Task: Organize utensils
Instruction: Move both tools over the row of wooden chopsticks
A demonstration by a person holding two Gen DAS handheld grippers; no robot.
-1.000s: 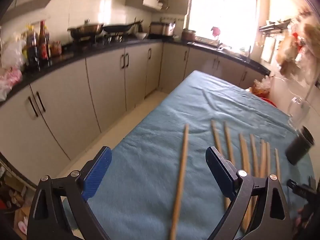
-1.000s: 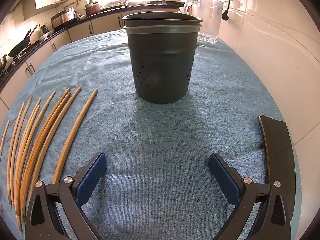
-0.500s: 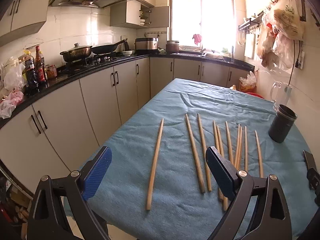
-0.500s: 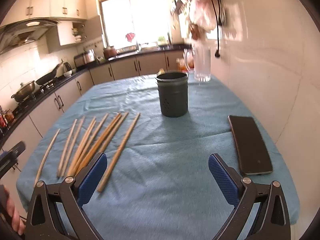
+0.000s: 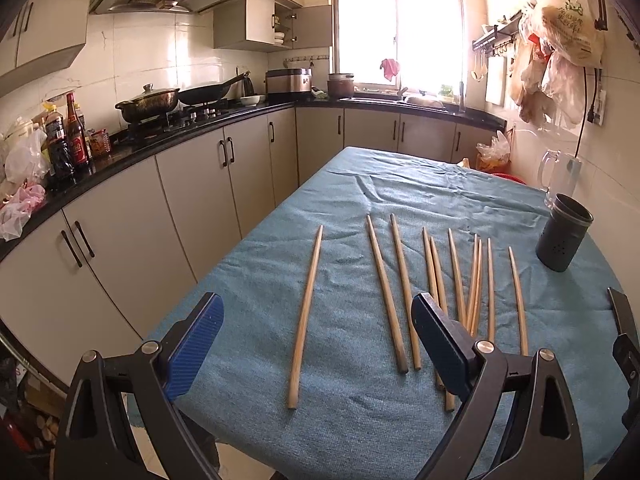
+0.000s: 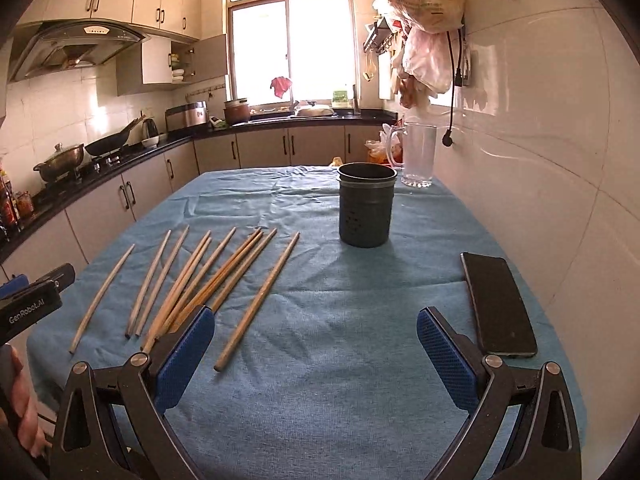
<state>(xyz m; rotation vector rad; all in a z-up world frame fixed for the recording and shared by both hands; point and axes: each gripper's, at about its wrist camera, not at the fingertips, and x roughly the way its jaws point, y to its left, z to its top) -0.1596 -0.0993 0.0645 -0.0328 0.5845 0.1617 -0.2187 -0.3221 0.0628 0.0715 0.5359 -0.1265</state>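
Since a second ago both my grippers have pulled back and risen from close over the cloth, so the whole table (image 6: 360, 420) now shows instead of a tight view of the holder and a few sticks.

The chopsticks (image 5: 436, 288) lie flat on the blue cloth in a loose row across the near-left part of the table, ten by my count. Their long axes run from the near edge toward the far edge, thin tips pointing away from me. The leftmost chopstick (image 5: 306, 312) lies well apart from the rest, nearest the left edge. The middle ones crowd together and some cross near their near ends. The rightmost one (image 6: 260, 300) lies alone, tilted a little toward the holder.

The dark holder (image 6: 366, 204) stands upright toward the far-right side of the table, open mouth up, well apart from the chopsticks. A glass mug (image 6: 416, 156) stands behind it by the wall, and a phone (image 6: 498, 304) lies flat near the right edge.

My left gripper (image 5: 316, 344) hovers above the near edge, level, pointing along the table, fingers spread wide and holding nothing. My right gripper (image 6: 316, 352) hangs the same way over the near-right part, spread wide and empty.
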